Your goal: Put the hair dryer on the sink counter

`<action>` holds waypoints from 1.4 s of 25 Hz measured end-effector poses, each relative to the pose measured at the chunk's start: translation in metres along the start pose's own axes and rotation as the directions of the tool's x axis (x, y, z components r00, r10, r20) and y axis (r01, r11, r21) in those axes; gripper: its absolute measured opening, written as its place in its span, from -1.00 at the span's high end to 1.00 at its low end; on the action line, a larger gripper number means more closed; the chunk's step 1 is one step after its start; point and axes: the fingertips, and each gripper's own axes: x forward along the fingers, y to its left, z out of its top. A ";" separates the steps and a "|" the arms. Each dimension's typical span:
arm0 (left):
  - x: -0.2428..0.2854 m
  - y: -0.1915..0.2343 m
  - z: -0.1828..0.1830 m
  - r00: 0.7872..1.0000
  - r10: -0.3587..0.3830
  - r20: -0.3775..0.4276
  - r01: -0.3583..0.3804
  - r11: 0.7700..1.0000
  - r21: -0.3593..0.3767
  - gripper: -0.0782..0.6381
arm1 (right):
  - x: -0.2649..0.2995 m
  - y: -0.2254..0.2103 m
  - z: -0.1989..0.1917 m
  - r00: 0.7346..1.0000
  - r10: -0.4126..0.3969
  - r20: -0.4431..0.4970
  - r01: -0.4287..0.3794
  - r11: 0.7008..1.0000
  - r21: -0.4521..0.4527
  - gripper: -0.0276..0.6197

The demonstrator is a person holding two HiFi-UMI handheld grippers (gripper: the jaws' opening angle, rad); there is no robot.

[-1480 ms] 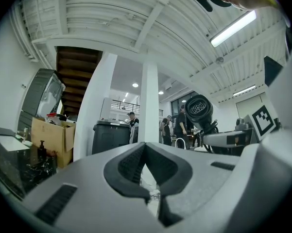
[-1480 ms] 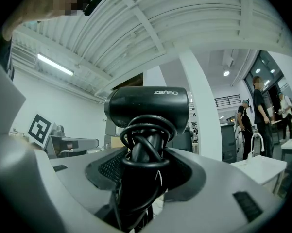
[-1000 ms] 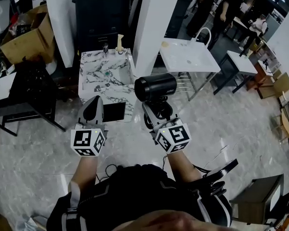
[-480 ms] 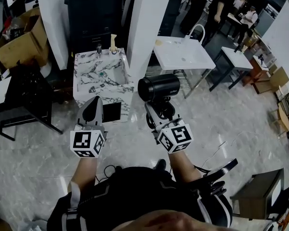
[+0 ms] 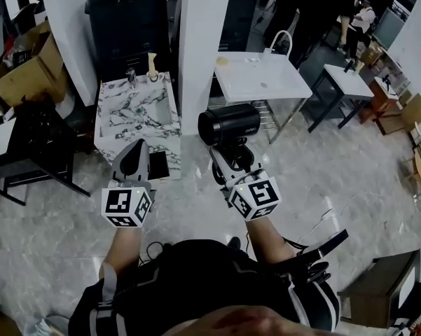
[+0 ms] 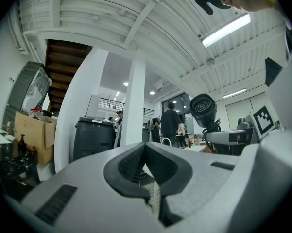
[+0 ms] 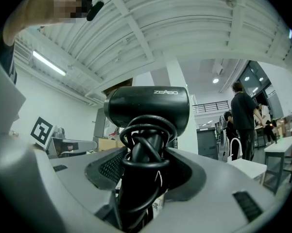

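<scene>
Right now the right gripper (image 7: 146, 165) is clamped on the handle of the black hair dryer (image 5: 228, 124). Its jaws sit wide around the handle, the coiled cord (image 7: 146, 142) is bundled into the same grip, and the barrel lies crosswise above them. Just to its left, the left gripper (image 5: 134, 154) has its jaws pressed together on nothing.

Further out and to the left stands the marble-patterned sink counter (image 5: 114, 133), with a faucet (image 5: 131, 74) and a bottle (image 5: 152, 64) at its far edge and a white pillar (image 5: 197, 44) right beside it. The dryer hangs over the floor, short of the counter.

Done well, the carry goes forward and left, clear of that pillar, toward a flat strip rather than the basin (image 5: 139, 108). The barrel should rest on the marble before the jaws part, with the cord loops kept from snagging a jaw.
</scene>
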 end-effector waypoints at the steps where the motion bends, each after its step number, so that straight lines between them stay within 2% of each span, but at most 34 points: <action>1: 0.006 -0.009 0.000 1.000 0.000 -0.004 0.000 1.000 0.003 0.78 | -0.005 -0.011 0.001 1.000 -0.002 0.003 0.002 1.000 0.002 0.17; 8: 0.038 -0.066 0.003 1.000 0.011 -0.015 -0.010 1.000 0.019 0.78 | -0.038 -0.079 0.004 1.000 -0.019 0.018 0.018 1.000 0.011 0.17; 14: 0.057 -0.105 0.004 1.000 0.017 -0.018 -0.017 0.999 0.031 0.78 | -0.056 -0.120 0.007 1.000 -0.013 0.029 0.013 1.000 0.015 0.17; 20: 0.079 -0.148 0.005 1.000 -0.003 -0.018 0.004 0.998 0.055 0.78 | -0.075 -0.153 0.012 0.999 -0.004 0.049 0.003 1.000 0.021 0.17; 35: 0.127 -0.273 -0.015 0.997 -0.058 -0.050 0.061 0.997 0.049 0.78 | -0.155 -0.246 0.007 1.000 -0.014 0.028 0.013 0.999 0.031 0.17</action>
